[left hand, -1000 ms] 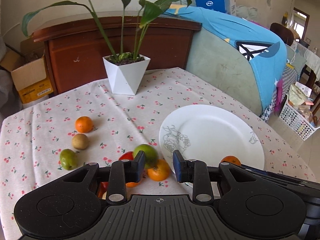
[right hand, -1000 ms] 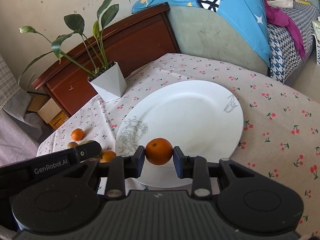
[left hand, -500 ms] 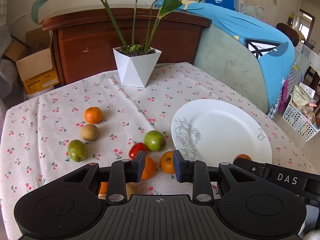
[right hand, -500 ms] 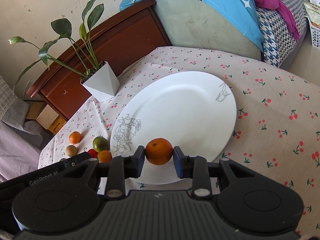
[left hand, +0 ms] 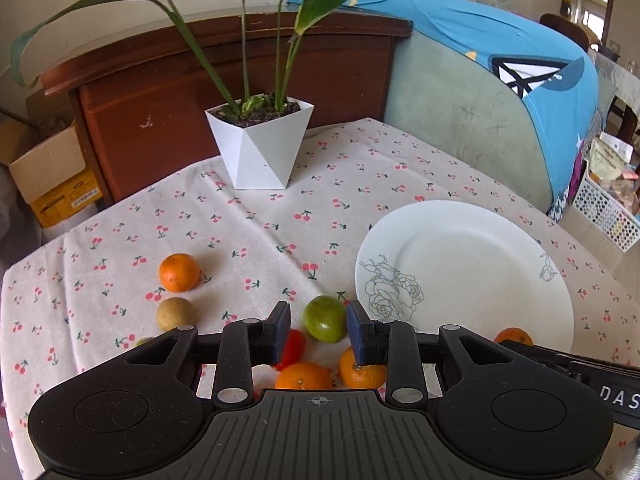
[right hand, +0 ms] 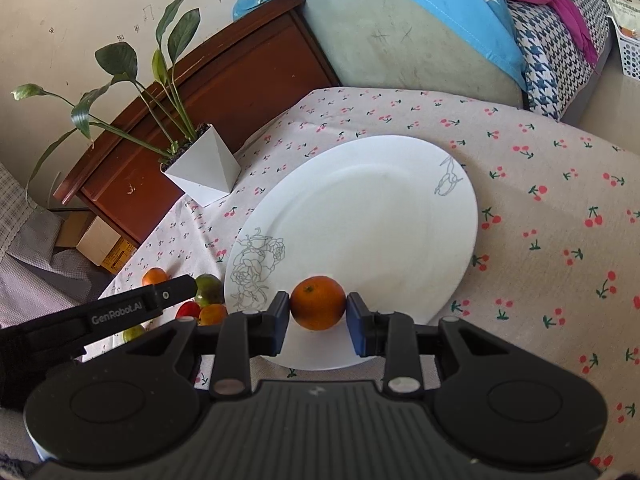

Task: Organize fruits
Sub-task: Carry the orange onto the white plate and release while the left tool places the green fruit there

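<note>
Since a second ago, the left claw (left hand: pixel 319 332) has slid forward over the loose fruit, and the right claw (right hand: pixel 319 316) has kept its orange low at the near edge of the plate.

From the left wrist view, the left claw is open and holds nothing. A round green fruit (left hand: pixel 325 318) sits on the cloth right between its two fingers, a little ahead of the tips. A small red fruit (left hand: pixel 292 348) peeks out beside the left finger. Two small oranges (left hand: pixel 304 376) lie under the claw, close to the camera. Far off to the left of the claw lie another small orange (left hand: pixel 179 273) and a little brown round fruit (left hand: pixel 176 313). The big white plate with a drawn rose (left hand: pixel 464 276) is to the right of the claw. The white pot with a tall green plant (left hand: pixel 259 148) stands far ahead.

From the right wrist view, the right claw squeezes a small round orange (right hand: pixel 318 302) between its blue pads. The orange hangs just over the near rim of the plate (right hand: pixel 360 240), which has no fruit lying on it yet. So I think the orange is about to be put down, and the green fruit looks like the next one to grab.
</note>
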### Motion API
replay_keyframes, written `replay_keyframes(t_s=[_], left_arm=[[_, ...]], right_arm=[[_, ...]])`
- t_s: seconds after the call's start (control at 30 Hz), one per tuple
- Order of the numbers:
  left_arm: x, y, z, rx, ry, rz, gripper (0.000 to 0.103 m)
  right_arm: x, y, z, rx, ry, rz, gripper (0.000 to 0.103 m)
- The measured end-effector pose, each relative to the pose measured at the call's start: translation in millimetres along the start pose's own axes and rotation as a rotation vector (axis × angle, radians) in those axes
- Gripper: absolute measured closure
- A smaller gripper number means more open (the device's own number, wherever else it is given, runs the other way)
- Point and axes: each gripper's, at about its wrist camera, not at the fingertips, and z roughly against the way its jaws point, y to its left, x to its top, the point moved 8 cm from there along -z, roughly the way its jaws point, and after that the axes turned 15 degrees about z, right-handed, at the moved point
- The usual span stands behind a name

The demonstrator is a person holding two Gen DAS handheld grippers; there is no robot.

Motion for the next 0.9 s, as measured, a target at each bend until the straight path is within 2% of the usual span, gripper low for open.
replay_keyframes(t_s=[0.1,0.27,0.5,0.67,0.77,0.9], left_arm=[[-1.2,-0.7,-10.9,0.007,0.033,-0.051,0.071],[-6.1,-7.7,-19.5,-0.062,0.072,-0.068,0.071],[-5.0,-4.4,-19.5,-0.088,0.058,-0.036,0.075],[-2.4,-2.9,-12.7,-0.052,0.022,-0.022,0.075],[6.1,-2.9,-5.8,-0.074,0.002,0.015,0.075],[10.2,-18.8,1.3,-0.128,-0.009,0.016,0.075]], right_arm=[[0.9,1.1,-0.9,0.004,0.000,0.000,0.071],[1.5,-2.1,-2.4,0.006,-0.001,-0.025,0.071],[2.1,-5.6,-3.2,0.001,-0.007,-0.043,0.069],[2.0,-8.3,-2.6,-0.001,-0.011,-0.058,0.069],[2.6,-10.0,-2.3,-0.008,-0.012,-0.069,0.069],[3.7,-11.6,-1.9,-0.017,-0.013,-0.068,0.068]])
